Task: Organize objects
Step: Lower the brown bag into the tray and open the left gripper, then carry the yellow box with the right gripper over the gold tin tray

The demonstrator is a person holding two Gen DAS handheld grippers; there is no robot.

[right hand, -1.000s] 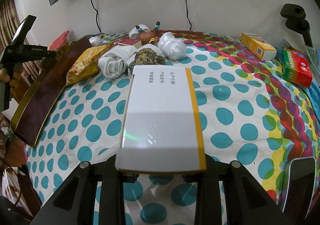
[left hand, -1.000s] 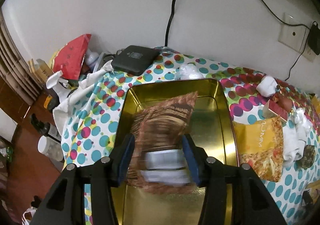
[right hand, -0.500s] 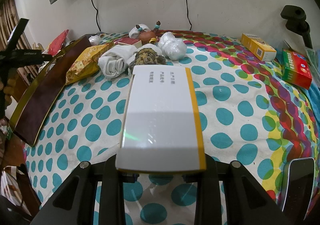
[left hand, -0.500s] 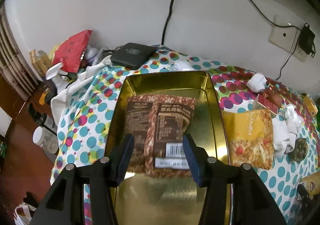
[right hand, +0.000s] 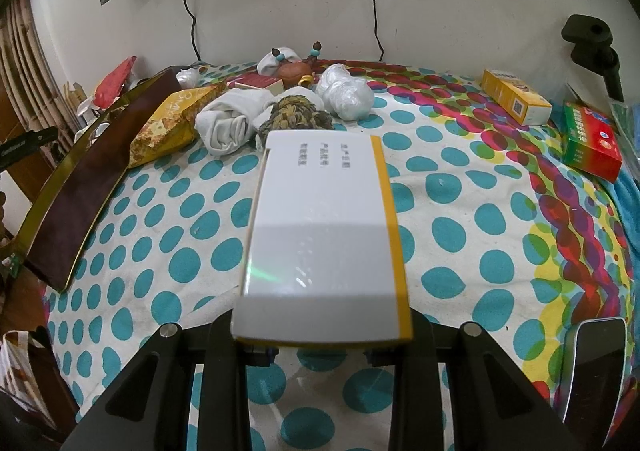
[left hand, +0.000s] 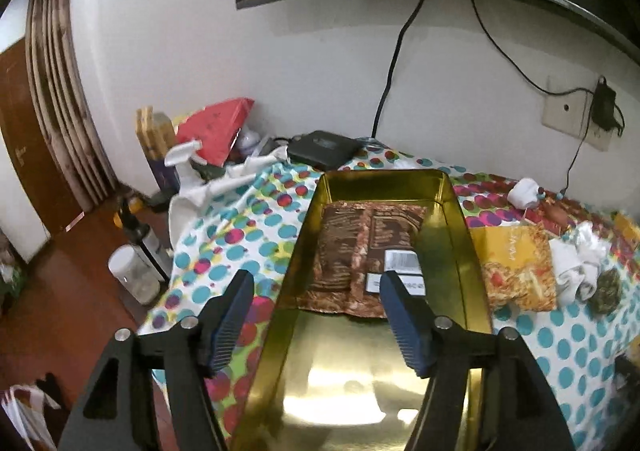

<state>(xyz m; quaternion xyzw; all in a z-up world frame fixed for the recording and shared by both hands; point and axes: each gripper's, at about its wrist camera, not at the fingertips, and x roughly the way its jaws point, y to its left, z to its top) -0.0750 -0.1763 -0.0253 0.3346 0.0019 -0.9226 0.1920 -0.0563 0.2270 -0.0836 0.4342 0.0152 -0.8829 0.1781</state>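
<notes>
A gold tin (left hand: 460, 219) lies on the dotted cloth, and a brown snack packet (left hand: 360, 251) rests flat inside it. My left gripper (left hand: 316, 283) hovers over the tin's near half. Its jaws are opening, straddling the tin's left wall, with nothing pressed between the blue pads (left hand: 404, 319). In the right wrist view my right gripper (right hand: 322, 349) is shut on a white box with a yellow edge (right hand: 320, 227), held above the cloth. The fingertips are hidden under the box. The same tin (right hand: 80, 187) shows from the side at the left.
Right of the tin lie a yellow snack bag (left hand: 516, 267), white cloths (right hand: 232, 119), a dark knotted bundle (right hand: 292, 115) and a plastic wad (right hand: 348, 93). An orange box (right hand: 516, 97), a red-green box (right hand: 592, 141) and a phone (right hand: 592, 367) lie at the right. Bottles (left hand: 136, 275) stand left of the bed.
The left gripper let go of the brown packet, which now lies in the tin. It drew back and to the left with its jaws wider. The right gripper and its box have not moved.
</notes>
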